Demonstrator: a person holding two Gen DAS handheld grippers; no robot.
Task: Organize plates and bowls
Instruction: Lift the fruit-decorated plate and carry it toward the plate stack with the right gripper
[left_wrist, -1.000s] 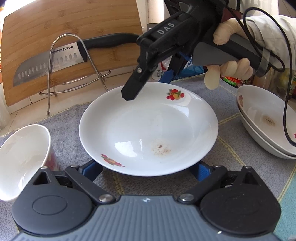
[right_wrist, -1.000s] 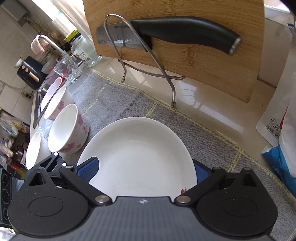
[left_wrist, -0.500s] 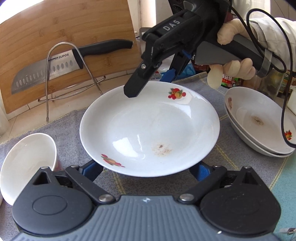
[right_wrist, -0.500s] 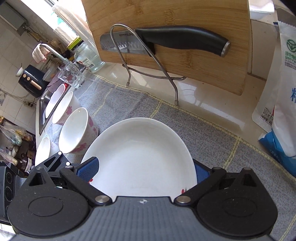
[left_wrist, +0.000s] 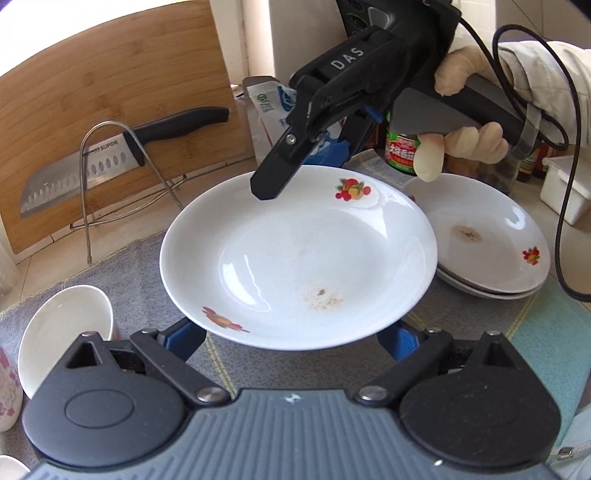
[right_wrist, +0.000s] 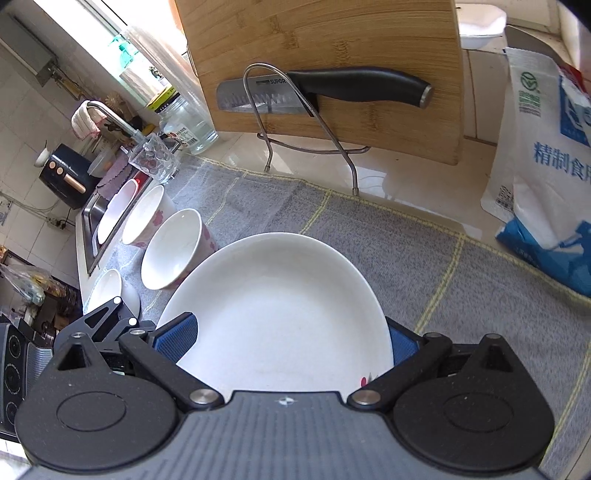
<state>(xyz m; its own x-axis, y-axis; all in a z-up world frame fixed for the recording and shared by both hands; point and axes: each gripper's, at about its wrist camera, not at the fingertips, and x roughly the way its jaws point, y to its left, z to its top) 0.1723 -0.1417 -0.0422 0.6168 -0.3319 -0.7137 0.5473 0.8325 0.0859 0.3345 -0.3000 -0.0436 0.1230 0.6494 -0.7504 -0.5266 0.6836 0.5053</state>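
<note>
you hold the plate (left_wrist: 295, 254) between both claws, lifted above the grey mat (right_wrist: 369, 229). your left claw (left_wrist: 291, 332) has its blue pads (left_wrist: 400, 338) wide apart on either side of the plate's near rim; whether they press it you cannot tell. your right claw (left_wrist: 295, 162) reaches in from the far side, one black finger over the far rim, and in its own view the blue pads (right_wrist: 177, 336) flank the plate (right_wrist: 280, 306), open wide. the stack (left_wrist: 491, 240) of plates sits just beside it toward the desk's right edge. bowls (right_wrist: 173, 254) stand along the left edge. a knife (right_wrist: 321, 92) hangs on a rack against the board (right_wrist: 332, 37) at the back.
</note>
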